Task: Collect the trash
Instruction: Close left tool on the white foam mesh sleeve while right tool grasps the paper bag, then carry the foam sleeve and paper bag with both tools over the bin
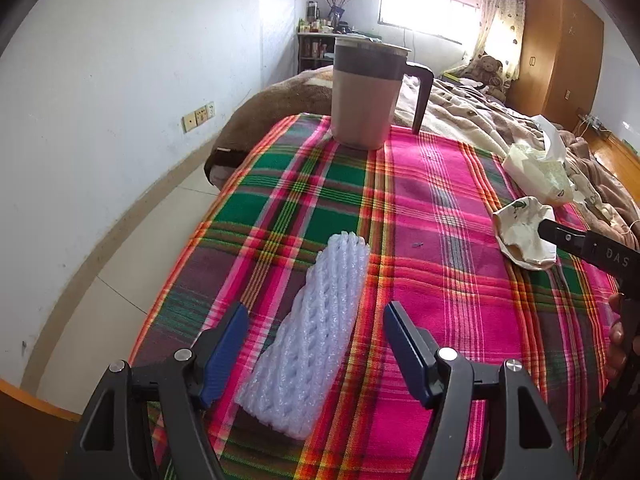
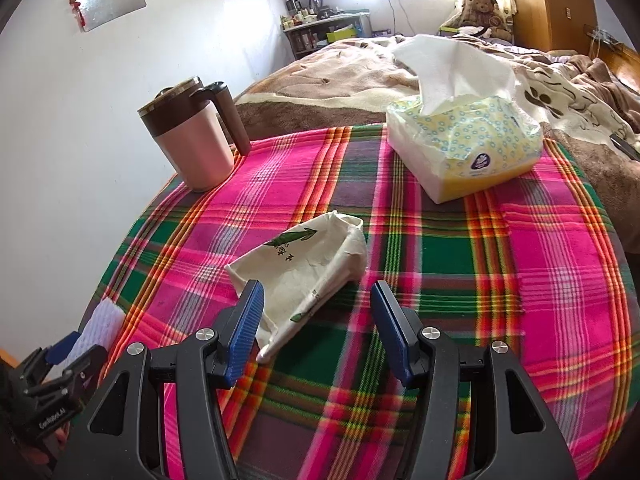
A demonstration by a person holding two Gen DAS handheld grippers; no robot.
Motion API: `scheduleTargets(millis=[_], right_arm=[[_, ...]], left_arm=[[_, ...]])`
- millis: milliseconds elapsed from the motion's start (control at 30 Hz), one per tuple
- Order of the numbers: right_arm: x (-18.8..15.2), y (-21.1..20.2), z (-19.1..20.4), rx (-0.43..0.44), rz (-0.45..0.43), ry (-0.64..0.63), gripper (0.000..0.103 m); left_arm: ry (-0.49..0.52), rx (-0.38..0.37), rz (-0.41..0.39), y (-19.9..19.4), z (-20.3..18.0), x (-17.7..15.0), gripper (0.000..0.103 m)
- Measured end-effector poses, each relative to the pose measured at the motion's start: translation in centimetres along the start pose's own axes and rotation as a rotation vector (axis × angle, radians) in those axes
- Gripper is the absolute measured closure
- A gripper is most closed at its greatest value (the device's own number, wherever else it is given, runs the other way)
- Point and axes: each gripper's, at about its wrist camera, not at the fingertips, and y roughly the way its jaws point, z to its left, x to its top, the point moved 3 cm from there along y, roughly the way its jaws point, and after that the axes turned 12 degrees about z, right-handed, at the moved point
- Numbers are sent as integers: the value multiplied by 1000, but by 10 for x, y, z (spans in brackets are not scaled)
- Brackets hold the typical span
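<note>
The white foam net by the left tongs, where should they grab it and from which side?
Grip the foam net across its narrow width near the close end. It lies flat and long on the plaid cloth, already between the open left tongs, so come straight down from above and close.

Plaid-clothed table (image 2: 520, 280) bears mug (image 2: 196, 136), tissue pack (image 2: 468, 148), crumpled paper (image 2: 304, 272), foam net (image 1: 308, 340).

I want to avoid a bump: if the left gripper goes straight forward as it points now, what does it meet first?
Most likely the white foam net, which lies between the open jaws of the left gripper. Farther along stands the mug, though depth is uncertain.
</note>
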Motion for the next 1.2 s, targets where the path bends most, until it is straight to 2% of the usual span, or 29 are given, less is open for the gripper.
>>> scheduleTargets(millis=[133, 167, 233, 300, 433, 533, 867, 1200], right_arm=[[1, 13, 3, 6, 34, 14, 47], [1, 14, 4, 3, 37, 12, 54], [0, 18, 5, 5, 49, 12, 66], [-1, 19, 5, 12, 49, 12, 69], [-2, 15, 7, 8, 40, -2, 82], [-4, 14, 6, 19, 45, -6, 95], [-14, -5, 9, 19, -1, -45, 98], [-28, -40, -4, 9, -55, -25, 98]], left_arm=[[-11, -13, 21, 7, 0, 1, 33], [-14, -15, 30, 9, -1, 1, 34], [-22, -29, 40, 13, -1, 1, 45], [-20, -30, 36, 12, -2, 1, 50], [-12, -37, 35, 13, -7, 1, 67], [-13, -39, 28, 10, -11, 0, 70], [-1, -83, -10, -10, -28, -5, 72], [53, -135, -46, -39, -66, -13, 72]])
